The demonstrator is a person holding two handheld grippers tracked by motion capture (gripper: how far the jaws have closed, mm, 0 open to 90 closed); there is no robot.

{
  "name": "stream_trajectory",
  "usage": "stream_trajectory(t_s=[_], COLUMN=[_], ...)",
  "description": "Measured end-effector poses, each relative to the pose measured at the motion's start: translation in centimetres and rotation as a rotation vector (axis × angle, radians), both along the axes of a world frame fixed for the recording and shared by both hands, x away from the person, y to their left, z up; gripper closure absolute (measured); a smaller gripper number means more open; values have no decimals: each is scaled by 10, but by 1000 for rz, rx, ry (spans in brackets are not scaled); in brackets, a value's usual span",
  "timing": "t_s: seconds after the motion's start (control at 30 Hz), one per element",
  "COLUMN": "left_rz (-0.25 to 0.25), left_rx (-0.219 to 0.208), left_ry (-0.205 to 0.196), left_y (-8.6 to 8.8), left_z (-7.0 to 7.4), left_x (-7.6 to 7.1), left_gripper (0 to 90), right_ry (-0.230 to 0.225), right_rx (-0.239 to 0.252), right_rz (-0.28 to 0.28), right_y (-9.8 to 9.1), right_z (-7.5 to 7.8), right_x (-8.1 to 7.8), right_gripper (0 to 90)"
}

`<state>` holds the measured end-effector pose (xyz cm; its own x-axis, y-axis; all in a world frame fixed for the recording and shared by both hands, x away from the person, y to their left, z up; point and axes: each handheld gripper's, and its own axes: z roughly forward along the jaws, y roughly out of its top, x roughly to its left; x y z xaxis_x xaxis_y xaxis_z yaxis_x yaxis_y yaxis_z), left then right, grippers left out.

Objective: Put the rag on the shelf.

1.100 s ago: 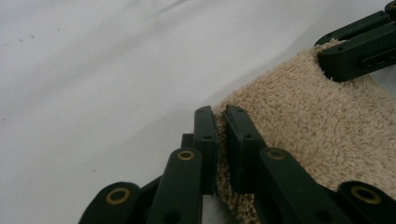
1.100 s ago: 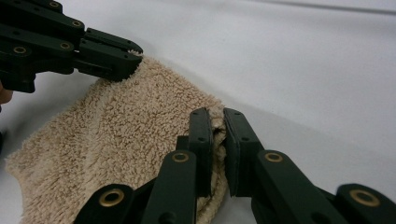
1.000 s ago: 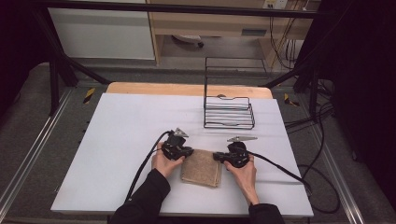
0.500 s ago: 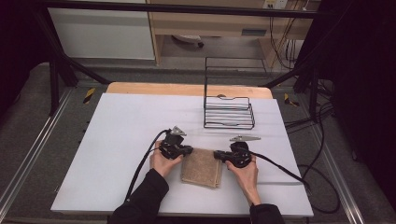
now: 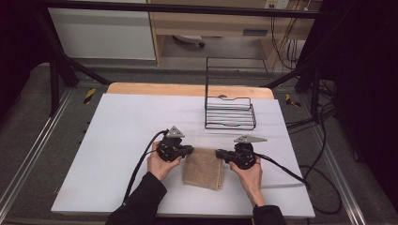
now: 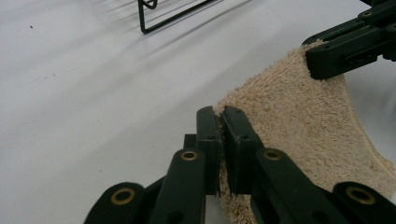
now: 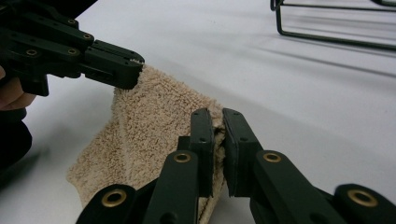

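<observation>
Stretching between both tools, towel (image 5: 203, 167) corners apparently pinched in each.

You have a white table top (image 5: 117, 140), wooden edge at the far side. On it: a folded beige towel (image 5: 202, 168) near you, a black wire rack (image 5: 230, 112) farther back.
</observation>
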<state>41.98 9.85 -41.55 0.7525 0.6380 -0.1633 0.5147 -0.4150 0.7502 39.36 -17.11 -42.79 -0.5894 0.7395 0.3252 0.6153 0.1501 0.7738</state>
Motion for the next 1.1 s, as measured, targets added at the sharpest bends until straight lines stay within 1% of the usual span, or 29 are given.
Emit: stream_trajectory(t_s=[0.07,0.17,0.2,0.3,0.33,0.5,0.53,0.6,0.63,0.67,0.93,1.1], left_rz=[4,4,4,0,-1,-6,-7,-7,-7,-8,-8,-8], left_rx=[-4,-26,-26,-31,-31,-55,-56,-58,-58,-61,-87,-103], left_ry=[-7,-15,-15,-26,-34,-53,-57,-69,-69,-72,-97,-111], left_y=[1,3,3,3,3,3,3,1,1,1,0,-2], left_z=[2,8,8,11,13,19,21,26,26,28,40,46], left_x=[-2,-5,-5,-8,-9,-14,-15,-17,-17,-17,-21,-22], left_gripper=[852,853,853,852,852,853,853,853,853,853,854,854], right_ry=[-10,-25,-25,-51,-51,-82,-82,-97,-107,-107,-168,-193], right_rx=[-1,3,3,-8,-8,4,4,6,4,4,0,5], right_rz=[2,6,6,12,12,10,10,9,11,11,13,8], right_y=[1,1,1,0,0,-4,-4,-6,-6,-6,-11,-14], right_z=[3,6,6,11,11,18,18,22,23,23,39,47], right_x=[-1,-3,-3,-5,-5,-8,-8,-10,-10,-10,-15,-17], right_gripper=[837,837,837,837,837,838,838,839,839,839,841,841])
